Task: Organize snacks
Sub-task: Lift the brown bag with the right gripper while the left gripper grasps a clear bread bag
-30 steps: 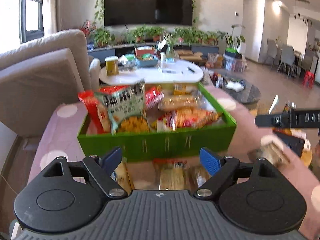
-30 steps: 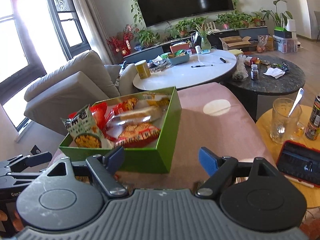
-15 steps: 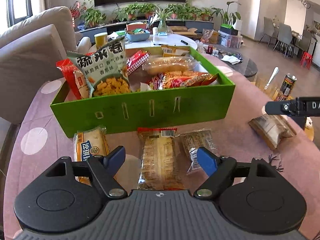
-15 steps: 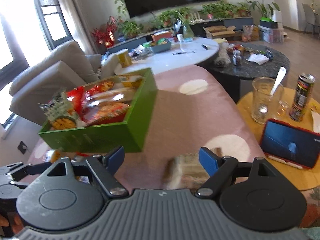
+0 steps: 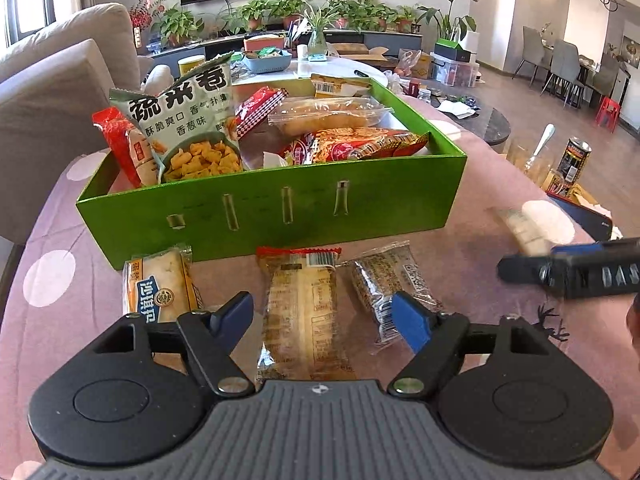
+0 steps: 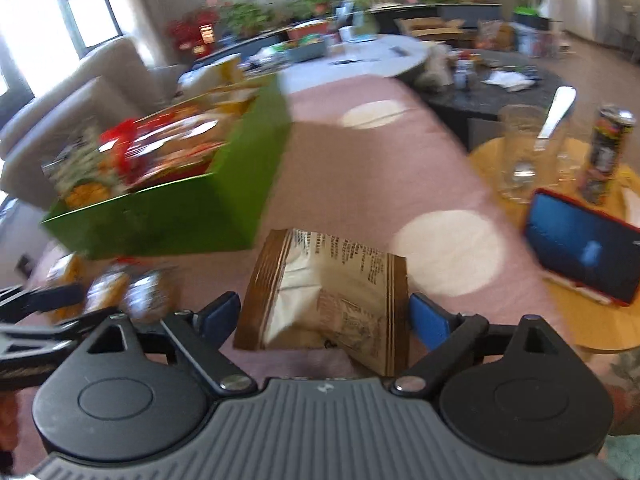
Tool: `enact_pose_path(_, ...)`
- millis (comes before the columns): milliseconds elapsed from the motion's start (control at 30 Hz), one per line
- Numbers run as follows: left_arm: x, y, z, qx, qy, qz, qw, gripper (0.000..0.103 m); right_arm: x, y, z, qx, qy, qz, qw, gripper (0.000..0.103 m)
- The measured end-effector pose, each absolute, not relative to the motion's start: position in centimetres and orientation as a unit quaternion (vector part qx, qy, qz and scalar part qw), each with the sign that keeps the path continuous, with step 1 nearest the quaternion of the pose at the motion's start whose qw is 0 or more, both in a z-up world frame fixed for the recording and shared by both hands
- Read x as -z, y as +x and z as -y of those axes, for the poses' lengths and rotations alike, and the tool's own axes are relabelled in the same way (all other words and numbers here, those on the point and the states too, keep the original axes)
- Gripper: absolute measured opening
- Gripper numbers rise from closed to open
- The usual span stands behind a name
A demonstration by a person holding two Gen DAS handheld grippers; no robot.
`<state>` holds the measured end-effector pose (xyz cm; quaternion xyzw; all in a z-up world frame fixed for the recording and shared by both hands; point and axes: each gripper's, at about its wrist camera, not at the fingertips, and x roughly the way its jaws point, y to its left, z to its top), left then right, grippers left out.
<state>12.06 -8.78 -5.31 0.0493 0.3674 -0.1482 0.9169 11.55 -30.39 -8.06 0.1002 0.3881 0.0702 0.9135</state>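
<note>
Pink cloth with pale spots covers the table (image 5: pixel 480 200). On it stands a green box (image 5: pixel 280 208), already loaded with several snack packets; their exact number cannot be counted from either view.

Left to right along the table's near edge, in front of the box wall, lie three loose packets: a yellow-labelled cake packet (image 5: pixel 160 284), a clear packet with a red top seal (image 5: pixel 304 312), and a dark speckled packet (image 5: pixel 384 284). All three lie with long axes running from the near edge toward the box.

The left gripper (image 5: pixel 324 316) is released, jaws spread wide. The red-sealed packet lies directly ahead between them, its long axis in line with the fingers, so a short advance should set the jaws on either side of its narrow width.

Further right, apart from the row and past the box's right corner, lies a fourth loose packet, brown-edged (image 6: pixel 324 292). The right gripper (image 6: pixel 324 316) is also released, one finger on each side of it; contact cannot be confirmed. This view is motion-blurred.

Count: four loose packets, one box, two grippers. Each hand is nearer its own packet.
</note>
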Motion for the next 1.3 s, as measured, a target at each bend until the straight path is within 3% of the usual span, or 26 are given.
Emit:
enact_pose_path(300, 5.1, 11.8, 8.5, 0.149, 0.046, -0.368, 0.917, 0.068, 5.7, 8.8, 29.3, -0.170, 0.057, -0.355, 0.918, 0.074)
enact_pose_path(800, 5.3, 12.8, 8.9, 0.151, 0.042, -0.374, 0.914, 0.070, 7.7, 11.1, 27.1, -0.206, -0.158, -0.366, 0.894, 0.075)
enact_pose_path(1033, 5.3, 12.7, 8.8, 0.151, 0.037, -0.379, 0.912, 0.072, 8.0, 13.4, 26.1, -0.215, -0.168, -0.365, 0.890, 0.075)
enact_pose_path(1300, 5.8, 12.8, 8.8, 0.158, 0.035, -0.384, 0.909, 0.078, 8.3, 14.4, 27.2, -0.186, -0.082, -0.382, 0.902, 0.068)
